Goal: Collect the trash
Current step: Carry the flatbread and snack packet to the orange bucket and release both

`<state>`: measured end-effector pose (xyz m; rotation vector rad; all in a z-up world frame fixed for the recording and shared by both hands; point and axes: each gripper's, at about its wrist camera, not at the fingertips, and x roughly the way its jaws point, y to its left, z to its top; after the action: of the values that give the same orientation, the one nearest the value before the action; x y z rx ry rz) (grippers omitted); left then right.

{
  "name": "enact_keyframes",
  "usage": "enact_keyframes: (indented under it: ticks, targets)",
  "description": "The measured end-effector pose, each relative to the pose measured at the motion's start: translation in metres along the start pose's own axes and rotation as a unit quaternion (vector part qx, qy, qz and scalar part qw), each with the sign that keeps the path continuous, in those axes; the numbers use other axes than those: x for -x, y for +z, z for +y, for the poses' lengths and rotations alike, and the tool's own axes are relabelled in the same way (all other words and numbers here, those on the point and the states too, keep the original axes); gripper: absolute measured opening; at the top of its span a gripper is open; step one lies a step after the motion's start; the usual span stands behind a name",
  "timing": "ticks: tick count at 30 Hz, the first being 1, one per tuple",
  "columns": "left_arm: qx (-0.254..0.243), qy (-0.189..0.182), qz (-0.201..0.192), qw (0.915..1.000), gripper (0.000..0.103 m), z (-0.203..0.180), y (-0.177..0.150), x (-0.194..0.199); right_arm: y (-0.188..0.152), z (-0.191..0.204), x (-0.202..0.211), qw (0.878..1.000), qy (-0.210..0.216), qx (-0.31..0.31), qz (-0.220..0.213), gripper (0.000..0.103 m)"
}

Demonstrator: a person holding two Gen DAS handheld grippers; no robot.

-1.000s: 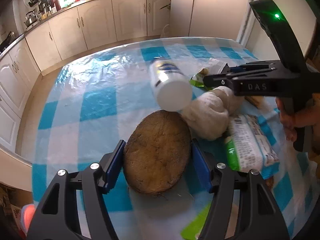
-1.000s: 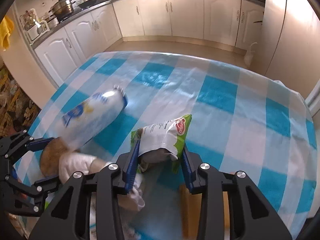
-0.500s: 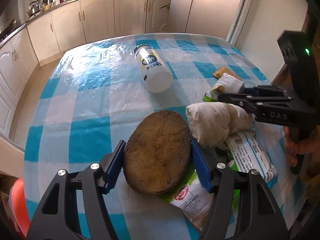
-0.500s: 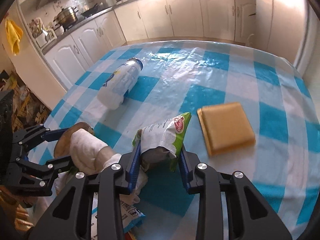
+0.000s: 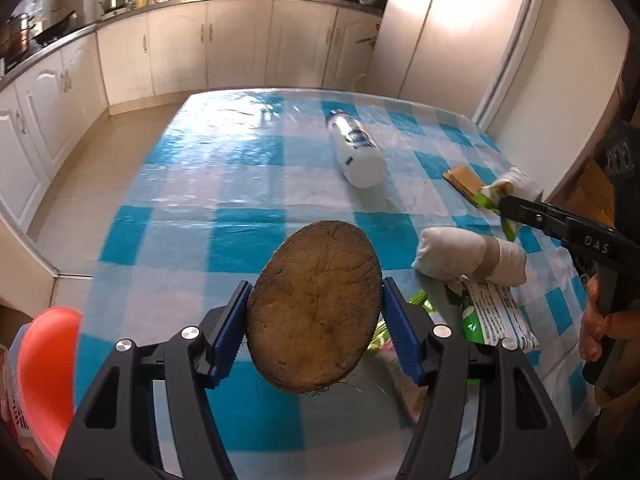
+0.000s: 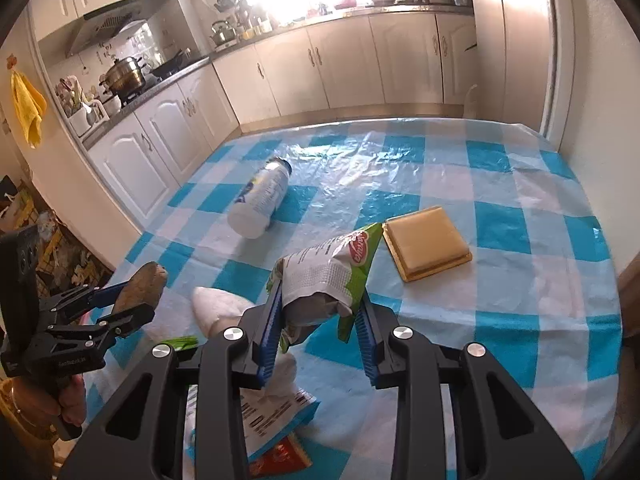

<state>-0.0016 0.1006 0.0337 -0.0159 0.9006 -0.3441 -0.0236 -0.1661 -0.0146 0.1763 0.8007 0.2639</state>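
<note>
My left gripper [image 5: 314, 316] is shut on a brown coconut shell half [image 5: 314, 308] and holds it above the checked table [image 5: 224, 184]; it also shows in the right wrist view [image 6: 140, 286]. My right gripper [image 6: 318, 316] is shut on a crumpled green-and-white snack bag [image 6: 332, 272], lifted off the table; it shows at the right of the left wrist view [image 5: 498, 194]. On the table lie a white plastic bottle [image 5: 358, 150], a white cloth bundle [image 5: 468, 256], a flat tan box [image 6: 426, 242] and more wrappers [image 5: 496, 316].
A red-rimmed bin [image 5: 44, 364] stands low beside the table at the left. Kitchen cabinets [image 5: 180, 52] run along the far wall. A fridge [image 5: 452, 28] stands behind the table's far right corner. A red packet [image 6: 280, 456] lies under my right gripper.
Both grippers have risen and pulled back from the table with their loads. The bottle, cloth and box now look farther away. The bin has come into view at the left.
</note>
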Motion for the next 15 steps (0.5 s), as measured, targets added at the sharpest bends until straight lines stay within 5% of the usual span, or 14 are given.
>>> enact_keyframes:
  ticks: [15]
  targets:
    - [0.089,0.064,-0.038,0.9932,0.065,0.082,-0.048,0.075,-0.003,0.063,0.036,0.999,0.031,0.028,-0.018,0.035]
